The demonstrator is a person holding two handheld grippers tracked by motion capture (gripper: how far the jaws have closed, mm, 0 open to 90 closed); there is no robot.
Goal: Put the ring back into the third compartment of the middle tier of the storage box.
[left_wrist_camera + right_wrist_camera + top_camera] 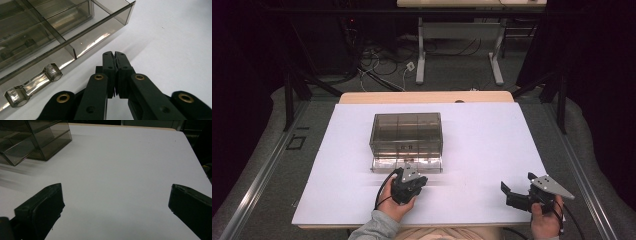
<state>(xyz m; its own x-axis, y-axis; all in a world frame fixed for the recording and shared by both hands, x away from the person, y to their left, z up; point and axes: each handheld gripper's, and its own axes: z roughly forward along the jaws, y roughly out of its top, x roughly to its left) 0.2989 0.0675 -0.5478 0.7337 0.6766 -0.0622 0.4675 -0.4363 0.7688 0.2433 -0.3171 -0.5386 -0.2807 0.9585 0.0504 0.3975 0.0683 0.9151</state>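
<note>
Smoky clear drawer box (407, 134) standing mid-table, its drawer handle (33, 84) just beside the closed left gripper (115, 53), wide bare white tabletop (492, 145) to the right, open passage before the open right gripper (115, 202).

Desk (492, 150): drawer box (407, 132) sits on it, left of centre, toward far side. Bottom drawer (407, 164) sticks out at near side; its handle (33, 85) faces the person. Left claw (408, 186) just before the drawer, near front edge. Right claw (512, 192) at near right corner, well apart from box. Second desk (462, 4) behind, across the floor.
</note>
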